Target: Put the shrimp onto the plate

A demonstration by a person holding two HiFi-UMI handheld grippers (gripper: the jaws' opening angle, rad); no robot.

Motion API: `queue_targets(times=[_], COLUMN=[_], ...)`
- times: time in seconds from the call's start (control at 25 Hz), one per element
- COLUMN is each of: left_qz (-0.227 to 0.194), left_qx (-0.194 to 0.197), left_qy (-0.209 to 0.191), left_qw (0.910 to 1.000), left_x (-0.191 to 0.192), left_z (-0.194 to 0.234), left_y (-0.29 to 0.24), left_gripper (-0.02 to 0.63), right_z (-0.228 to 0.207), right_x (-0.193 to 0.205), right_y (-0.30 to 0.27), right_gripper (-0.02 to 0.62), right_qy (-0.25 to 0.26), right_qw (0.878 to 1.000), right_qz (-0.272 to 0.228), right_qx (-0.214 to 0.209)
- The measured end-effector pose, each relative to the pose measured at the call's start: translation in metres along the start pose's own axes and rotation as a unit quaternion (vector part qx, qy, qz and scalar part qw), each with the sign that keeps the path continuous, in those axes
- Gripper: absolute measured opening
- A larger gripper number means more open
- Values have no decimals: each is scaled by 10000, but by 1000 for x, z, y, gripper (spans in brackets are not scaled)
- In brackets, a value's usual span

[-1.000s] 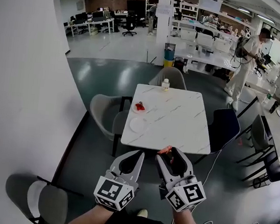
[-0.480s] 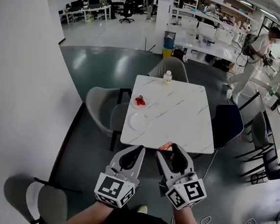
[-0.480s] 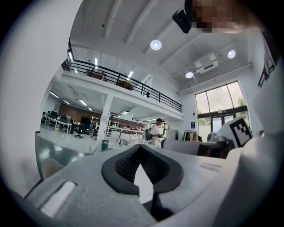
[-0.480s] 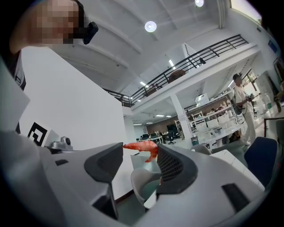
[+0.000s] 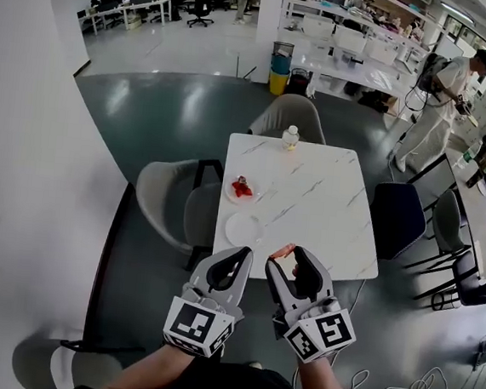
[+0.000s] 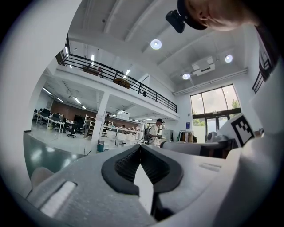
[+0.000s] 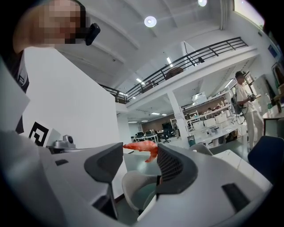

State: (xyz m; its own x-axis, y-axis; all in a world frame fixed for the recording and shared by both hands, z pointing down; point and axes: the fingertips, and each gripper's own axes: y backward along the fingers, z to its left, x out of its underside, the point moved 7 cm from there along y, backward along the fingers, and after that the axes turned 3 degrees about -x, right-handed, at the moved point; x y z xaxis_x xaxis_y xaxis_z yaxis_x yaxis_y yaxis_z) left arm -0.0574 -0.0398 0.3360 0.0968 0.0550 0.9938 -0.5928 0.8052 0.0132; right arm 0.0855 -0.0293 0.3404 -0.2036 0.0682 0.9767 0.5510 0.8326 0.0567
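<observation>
In the head view my right gripper (image 5: 288, 259) is held in the air just before the near edge of the white marble table (image 5: 310, 213), shut on an orange-pink shrimp (image 5: 283, 252) at its tips. In the right gripper view the shrimp (image 7: 142, 147) spans the gap between the two pads of that gripper (image 7: 140, 154). My left gripper (image 5: 238, 259) hangs beside it, shut and holding nothing; its pads meet in the left gripper view (image 6: 140, 149). On the table's left side lie an empty white plate (image 5: 244, 230) and a plate with red food (image 5: 242, 188).
A small bottle (image 5: 290, 137) stands at the table's far edge. Grey chairs stand to the left (image 5: 167, 201) and at the far side (image 5: 292, 115), and a dark blue chair (image 5: 394, 219) to the right. A person (image 5: 435, 105) stands at the back right. A white wall (image 5: 32, 169) runs along the left.
The table and plates have come nearer in the view and now lie just beyond the gripper tips. Both grippers keep their pose, the right still shut on the shrimp.
</observation>
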Motion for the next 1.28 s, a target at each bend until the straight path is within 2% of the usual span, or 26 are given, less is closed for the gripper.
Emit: queue_targets(times=[0.28, 0.56, 0.76, 1.0, 1.28], left_qz=[20, 146, 260, 338, 564], left_qx=[259, 295, 175, 296, 277], left_qy=[69, 174, 167, -6, 121], left_qw=[9996, 9993, 9994, 9990, 9979], left_x=[9, 37, 58, 90, 134], left_z=[67, 106, 132, 150, 168], left_y=[-31, -60, -85, -115, -144], left_gripper=[8, 8, 8, 8, 8], right_z=[-9, -30, -54, -82, -121], right_x=[19, 54, 87, 128, 195], right_y=[-61, -96, -127, -154, -179], right_gripper=[244, 244, 244, 244, 244], right_qy=[-13, 20, 231, 319, 339], right_qw=[9993, 9972, 9941, 9891, 9782], right_qz=[104, 489, 921, 1378, 2017], right_qx=[353, 571, 524, 414, 359])
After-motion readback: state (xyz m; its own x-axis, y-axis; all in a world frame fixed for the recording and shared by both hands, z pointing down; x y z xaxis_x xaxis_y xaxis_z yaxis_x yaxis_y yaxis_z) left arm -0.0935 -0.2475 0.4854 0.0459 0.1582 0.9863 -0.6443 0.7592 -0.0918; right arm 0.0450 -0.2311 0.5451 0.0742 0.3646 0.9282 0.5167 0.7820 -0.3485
